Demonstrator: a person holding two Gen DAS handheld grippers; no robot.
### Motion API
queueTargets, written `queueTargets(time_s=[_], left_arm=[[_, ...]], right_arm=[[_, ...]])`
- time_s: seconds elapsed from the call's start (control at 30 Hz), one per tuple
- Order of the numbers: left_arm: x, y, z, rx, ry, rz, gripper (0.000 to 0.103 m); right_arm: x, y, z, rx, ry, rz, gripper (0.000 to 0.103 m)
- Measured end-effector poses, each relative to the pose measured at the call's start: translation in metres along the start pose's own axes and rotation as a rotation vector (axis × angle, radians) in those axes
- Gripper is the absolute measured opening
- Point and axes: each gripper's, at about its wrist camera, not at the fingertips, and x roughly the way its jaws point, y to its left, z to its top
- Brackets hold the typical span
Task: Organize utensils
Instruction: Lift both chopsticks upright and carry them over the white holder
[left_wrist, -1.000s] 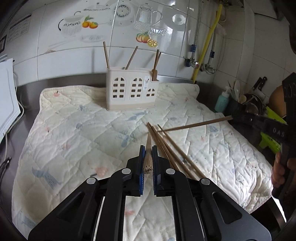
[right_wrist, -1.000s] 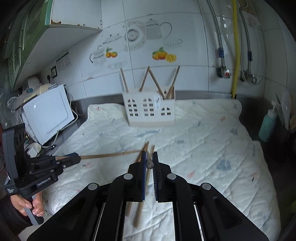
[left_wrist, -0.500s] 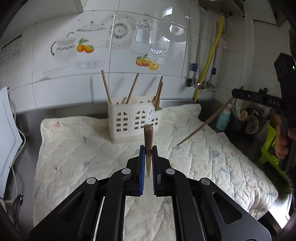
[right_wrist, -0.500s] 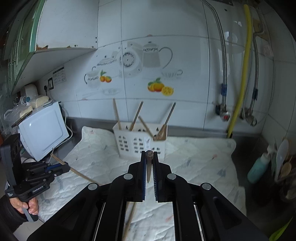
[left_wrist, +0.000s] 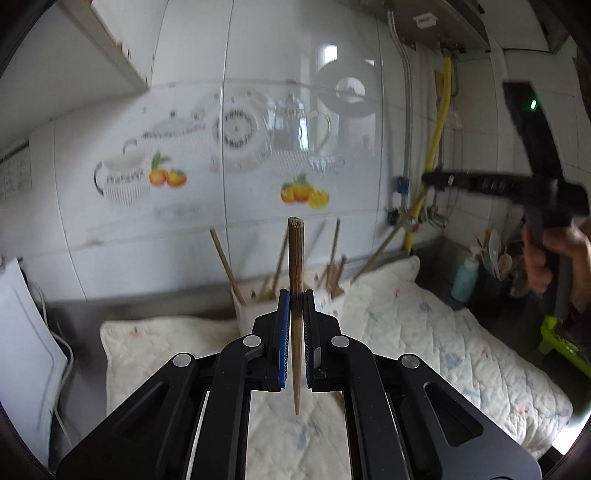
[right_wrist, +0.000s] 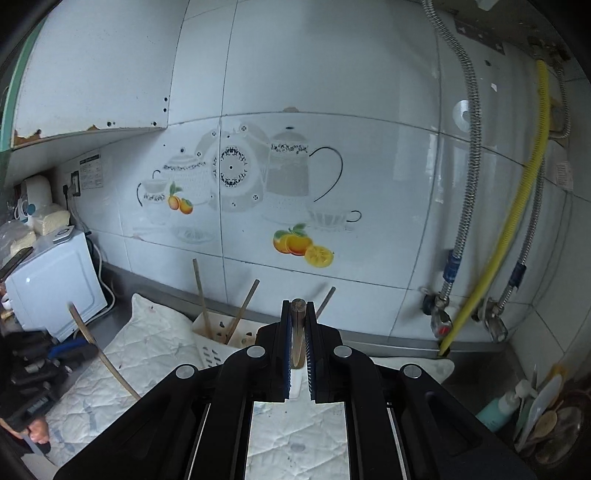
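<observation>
My left gripper (left_wrist: 295, 301) is shut on a wooden chopstick (left_wrist: 295, 258) that stands upright between the jaws, blunt end up. My right gripper (right_wrist: 298, 314) is shut on another chopstick (right_wrist: 297, 310), seen end-on. Both are raised above the quilted mat (left_wrist: 424, 332). The white utensil holder (left_wrist: 251, 310) stands at the back of the mat, partly hidden behind my fingers, with several chopsticks in it (right_wrist: 201, 295). In the left wrist view the right gripper (left_wrist: 428, 179) holds its chopstick (left_wrist: 384, 243) slanting down toward the holder. In the right wrist view the left gripper (right_wrist: 85, 349) shows at lower left with its chopstick (right_wrist: 99, 354).
A tiled wall with teapot decals (right_wrist: 288, 173) rises behind. A white appliance (right_wrist: 51, 280) stands at the left. Pipes and a yellow hose (right_wrist: 517, 221) run at the right, with a soap bottle (right_wrist: 502, 406) and a jar of spoons (right_wrist: 546, 413) below.
Both grippers have lifted higher and tilted up, each still holding its chopstick. The holder has dropped low in both views. The right gripper's chopstick has swung closer to the holder.
</observation>
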Motion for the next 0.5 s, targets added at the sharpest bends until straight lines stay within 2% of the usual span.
queueTargets(time_s=[0.27, 0.5], left_arm=[[0.017, 0.004, 0.070, 0.046, -0.140, 0.061, 0.005], [0.060, 0.014, 0.093, 0.030, -0.179, 0.104, 0.005]], right_arm=[[0.055, 0.007, 0.000, -0.039, 0.065, -0.005, 0.006], [0.093, 0.009, -0.013, -0.071, 0.133, -0.011, 0.006]])
